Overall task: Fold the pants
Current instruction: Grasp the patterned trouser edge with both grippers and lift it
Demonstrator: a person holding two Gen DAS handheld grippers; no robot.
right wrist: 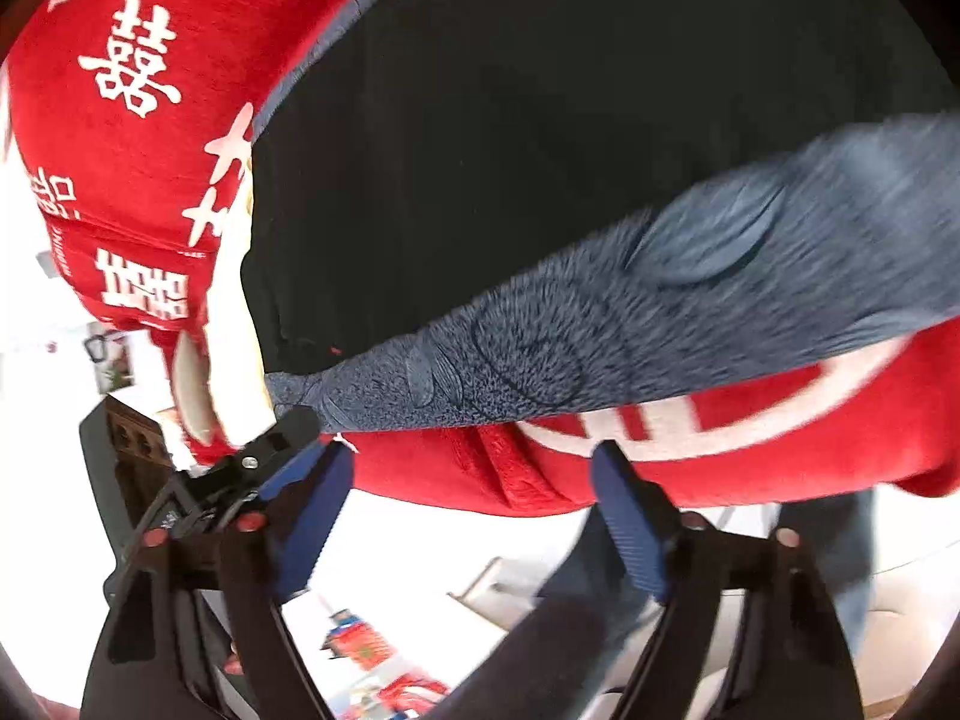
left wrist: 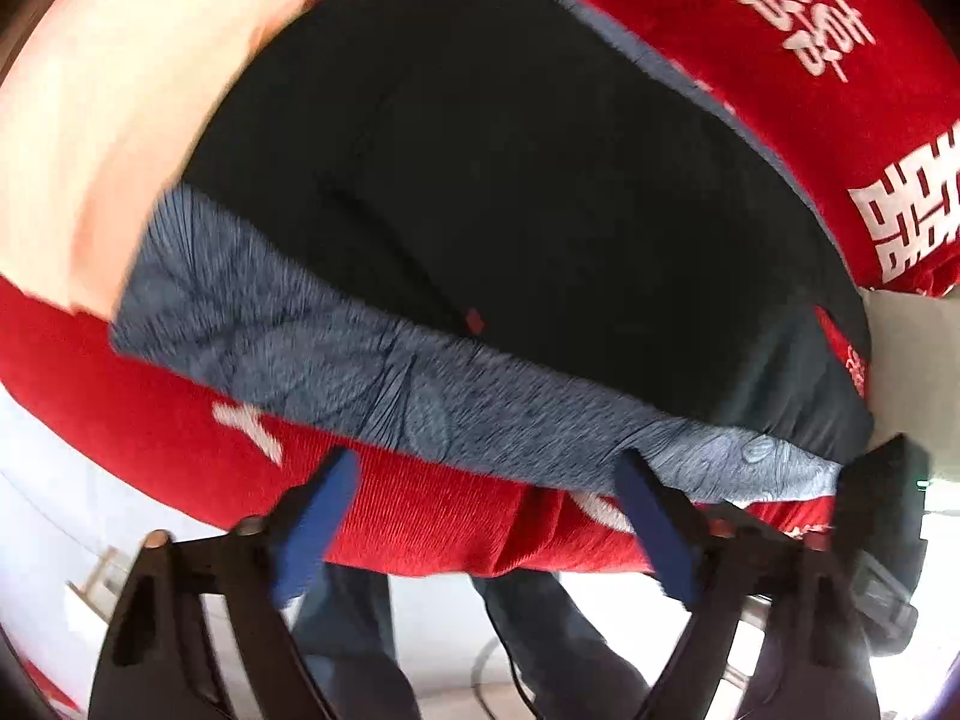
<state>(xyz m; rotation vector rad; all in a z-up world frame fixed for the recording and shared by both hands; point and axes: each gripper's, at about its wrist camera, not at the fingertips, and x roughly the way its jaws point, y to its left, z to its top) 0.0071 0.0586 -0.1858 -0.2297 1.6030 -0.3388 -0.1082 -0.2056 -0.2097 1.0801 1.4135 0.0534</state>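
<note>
On the red bedspread (left wrist: 420,516) with white characters: black pants (left wrist: 510,192), spread flat, patterned grey-blue waistband (left wrist: 336,360) along the near edge. Left gripper (left wrist: 486,516) jaws wide apart, holding nothing, just short of the waistband. Right gripper (right wrist: 474,504) likewise wide open and empty, at the bedspread's edge. Blurred; contact with the fabric uncertain.

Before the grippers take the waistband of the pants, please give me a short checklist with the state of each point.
1. Left gripper open: ok.
2. Right gripper open: ok.
3. Grey patterned waistband in view of both cameras: ok.
4. Black pants lying on the red cloth: ok.
5. Fingers already around the waistband: not ok, both grippers are short of it.
6. Pants lying smooth: cannot tell, the pictures are blurred.
</note>
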